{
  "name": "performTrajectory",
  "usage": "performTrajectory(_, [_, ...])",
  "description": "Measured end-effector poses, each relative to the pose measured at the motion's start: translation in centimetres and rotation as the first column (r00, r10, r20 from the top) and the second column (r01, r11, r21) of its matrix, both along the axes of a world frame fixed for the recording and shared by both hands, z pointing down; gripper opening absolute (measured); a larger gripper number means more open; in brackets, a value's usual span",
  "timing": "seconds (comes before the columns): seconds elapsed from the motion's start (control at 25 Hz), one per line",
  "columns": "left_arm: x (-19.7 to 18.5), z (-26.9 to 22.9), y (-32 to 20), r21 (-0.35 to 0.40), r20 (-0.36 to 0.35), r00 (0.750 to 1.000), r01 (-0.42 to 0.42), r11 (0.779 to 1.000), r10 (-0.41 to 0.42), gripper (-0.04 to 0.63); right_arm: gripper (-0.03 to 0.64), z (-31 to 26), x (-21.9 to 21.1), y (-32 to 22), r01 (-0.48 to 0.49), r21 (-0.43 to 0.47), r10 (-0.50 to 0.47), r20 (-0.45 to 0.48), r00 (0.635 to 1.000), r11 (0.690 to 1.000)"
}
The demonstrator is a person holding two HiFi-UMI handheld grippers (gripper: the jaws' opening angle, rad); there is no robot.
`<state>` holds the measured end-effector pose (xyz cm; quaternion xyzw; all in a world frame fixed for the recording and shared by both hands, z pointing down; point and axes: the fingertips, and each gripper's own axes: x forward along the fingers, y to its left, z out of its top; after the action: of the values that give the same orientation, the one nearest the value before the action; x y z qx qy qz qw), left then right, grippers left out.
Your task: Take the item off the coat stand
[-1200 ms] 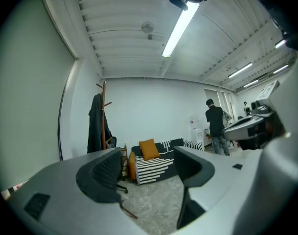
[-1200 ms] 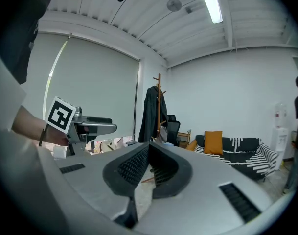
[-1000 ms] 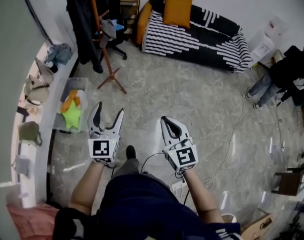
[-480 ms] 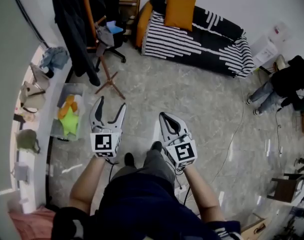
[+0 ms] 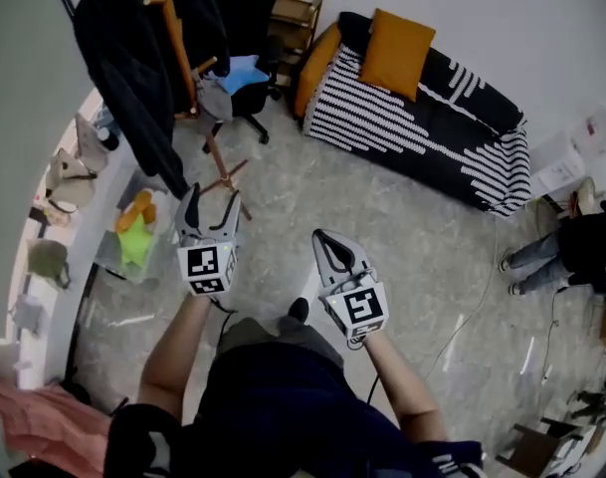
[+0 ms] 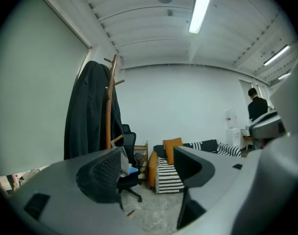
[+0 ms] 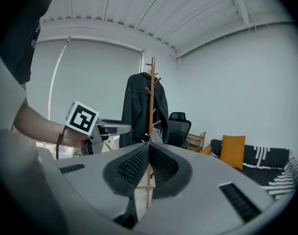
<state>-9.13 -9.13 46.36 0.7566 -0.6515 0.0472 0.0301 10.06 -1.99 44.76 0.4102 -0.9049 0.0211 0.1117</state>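
Progress: nil so far, judged from how things lie. The dark coat (image 5: 133, 78) hangs on the coat stand (image 5: 175, 33) at the upper left of the head view. It is draped from the upper pegs down one side of the pole, and neither gripper touches it. A smaller grey item (image 5: 215, 96) appears to hang from a lower peg just beside the coat. What it is cannot be made out, nor which of the two the task means.

Your left gripper (image 5: 212, 195) has its jaws wide apart and holds nothing. Between them its own view shows only the sofa (image 5: 422, 132) and the office chair (image 5: 245, 18), both well beyond. It is the nearer gripper to the stand, yet short of the stand's feet.

Your right gripper (image 5: 322, 237) has its jaws pressed together with nothing caught between them. In its view the pole lines up behind the seam of the jaws, but stands far off.

Outstanding, in my judgement, is every step of the task. You have yet to close the distance and raise a gripper to peg height. Then grip the fabric near the collar, lift it clear of the peg and bring it away.
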Motion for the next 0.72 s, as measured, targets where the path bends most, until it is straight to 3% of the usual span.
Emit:
performTrajectory(0.36, [-0.8, 3.1, -13.0, -0.039, 0.049, 0.981, 0.188, 0.981, -0.186, 0.327, 0.018, 0.8, 0.8, -10.8, 0.120, -0.007, -0.120, -0.024, 0.993, 0.993])
performTrajectory(0.72, [-5.4, 6.0, -26.9, -0.055, 0.083, 0.963, 0.260, 0.964, -0.255, 0.327, 0.018, 2.1, -2.3, -22.5, 0.095, -0.035, -0.096, -0.025, 0.995, 0.995])
